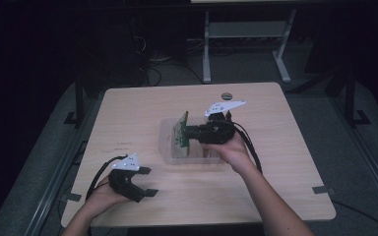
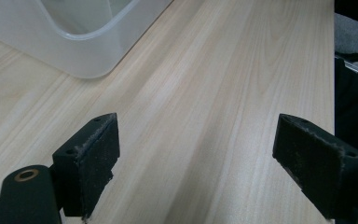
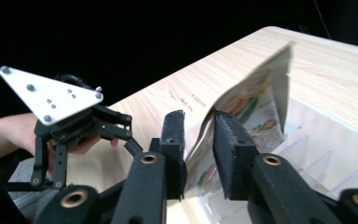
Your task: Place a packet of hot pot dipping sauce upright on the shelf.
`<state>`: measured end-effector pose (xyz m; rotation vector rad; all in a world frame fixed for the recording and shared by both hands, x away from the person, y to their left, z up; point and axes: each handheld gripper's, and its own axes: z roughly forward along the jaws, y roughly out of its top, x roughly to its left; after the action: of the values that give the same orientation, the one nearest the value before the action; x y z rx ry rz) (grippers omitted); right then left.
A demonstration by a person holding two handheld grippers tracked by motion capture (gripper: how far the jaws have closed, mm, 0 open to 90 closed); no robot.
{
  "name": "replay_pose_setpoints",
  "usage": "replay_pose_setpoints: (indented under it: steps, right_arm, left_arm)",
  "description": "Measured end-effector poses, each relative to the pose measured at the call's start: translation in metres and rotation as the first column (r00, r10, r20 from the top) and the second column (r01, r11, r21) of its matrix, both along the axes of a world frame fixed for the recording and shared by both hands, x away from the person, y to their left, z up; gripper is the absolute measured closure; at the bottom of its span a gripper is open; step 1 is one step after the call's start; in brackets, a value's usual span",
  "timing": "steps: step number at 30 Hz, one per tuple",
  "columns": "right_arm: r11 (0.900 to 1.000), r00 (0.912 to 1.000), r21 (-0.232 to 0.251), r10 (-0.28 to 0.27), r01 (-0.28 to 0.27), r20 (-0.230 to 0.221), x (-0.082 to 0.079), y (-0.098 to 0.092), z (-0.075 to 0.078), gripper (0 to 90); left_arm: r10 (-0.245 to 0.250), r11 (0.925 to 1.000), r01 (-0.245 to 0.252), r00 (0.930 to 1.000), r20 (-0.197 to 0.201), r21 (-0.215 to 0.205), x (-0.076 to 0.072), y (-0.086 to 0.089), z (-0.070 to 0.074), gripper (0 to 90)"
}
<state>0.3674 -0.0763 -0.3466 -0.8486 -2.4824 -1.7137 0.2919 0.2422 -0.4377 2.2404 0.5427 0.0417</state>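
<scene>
clear bin (image 1: 170, 147): printed packet (image 3: 261, 109) upright inside; right gripper (image 3: 200, 140) jaws astride

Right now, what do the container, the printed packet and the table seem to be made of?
The container looks like translucent plastic: milky, smooth walls with a rounded rim. The printed packet between the jaws of the right gripper seems to be thin paper or film: it bends and creases, and its finish is hard to judge. The table looks like pale wood-grain laminate, matt; solid wood is possible.

Green-printed packet (image 3: 256, 105); clear plastic bin (image 1: 170, 147); pale woodgrain table (image 1: 128, 113); black claws.
</scene>
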Motion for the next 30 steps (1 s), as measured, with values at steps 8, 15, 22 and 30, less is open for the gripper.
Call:
replay_pose_setpoints:
  steps: [8, 15, 22, 30]
  right_arm:
    - [0.999, 0.9976, -0.042, -0.008, 0.011, 0.068, -0.016, -0.014, 0.011, 65.2]
    - [0.998, 0.9956, -0.062, 0.016, -0.011, 0.093, -0.035, -0.025, 0.011, 57.9]
    - [0.992, 0.9922, -0.126, 0.040, -0.025, 0.118, -0.055, -0.037, 0.000, 51.5]
    - [0.983, 0.9948, -0.185, 0.019, -0.001, 0.100, -0.069, -0.059, -0.019, 46.8]
  left_arm:
    - [0.005, 1.0000, -0.005, 1.0000, -0.001, -0.006, 0.000, -0.001, 0.000, 14.3]
    - [0.009, 0.9999, -0.009, 1.0000, -0.001, -0.003, 0.000, 0.001, 0.000, 14.3]
    - [0.015, 0.9998, -0.015, 0.9999, -0.003, -0.011, -0.001, 0.001, 0.001, 14.3]
    - [0.015, 0.9999, -0.015, 0.9999, -0.008, -0.002, -0.003, -0.001, -0.001, 14.3]
